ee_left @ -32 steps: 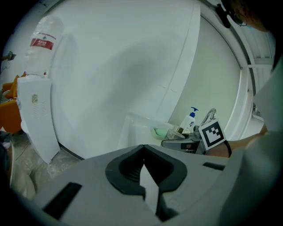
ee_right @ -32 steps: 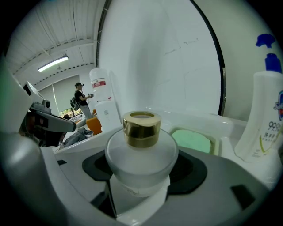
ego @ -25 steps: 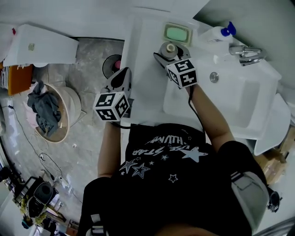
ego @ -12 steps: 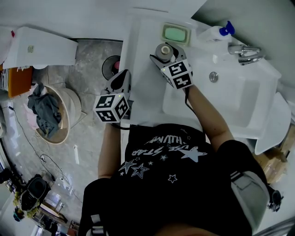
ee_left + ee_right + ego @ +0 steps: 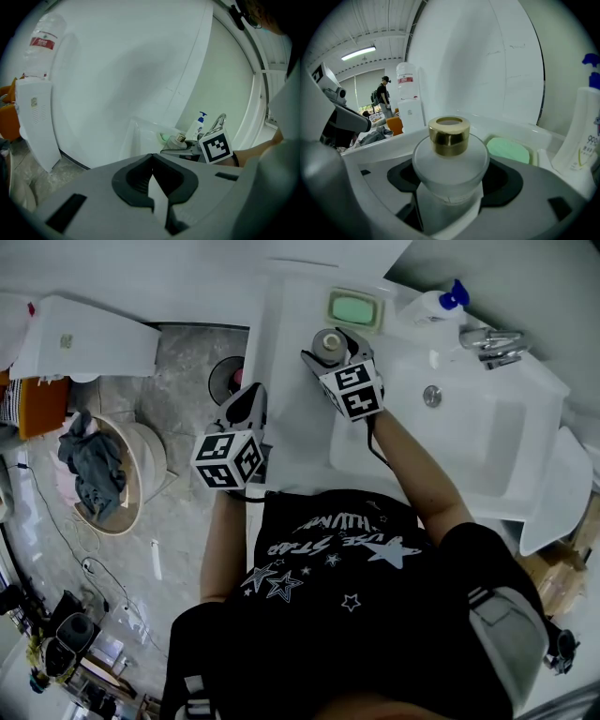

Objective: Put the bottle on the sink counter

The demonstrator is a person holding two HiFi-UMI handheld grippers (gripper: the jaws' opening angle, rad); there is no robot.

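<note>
A frosted round bottle (image 5: 327,341) with a gold cap sits between the jaws of my right gripper (image 5: 331,347), over the white sink counter (image 5: 291,427) just in front of the soap dish. In the right gripper view the bottle (image 5: 450,161) fills the middle, upright, with the right gripper (image 5: 450,190) shut on its body. Its base is hidden, so I cannot tell whether it touches the counter. My left gripper (image 5: 246,401) hangs at the counter's left edge; in its own view the left gripper (image 5: 153,187) is shut and holds nothing.
A soap dish with green soap (image 5: 356,307) stands at the back of the counter, a pump bottle (image 5: 429,306) and a faucet (image 5: 492,341) to its right. The basin (image 5: 473,451) lies right of the bottle. On the floor at left are a basket of clothes (image 5: 98,470) and a white unit (image 5: 84,334).
My right gripper has carried the bottle a little to the left and farther back along the counter. The left gripper has hardly moved.
</note>
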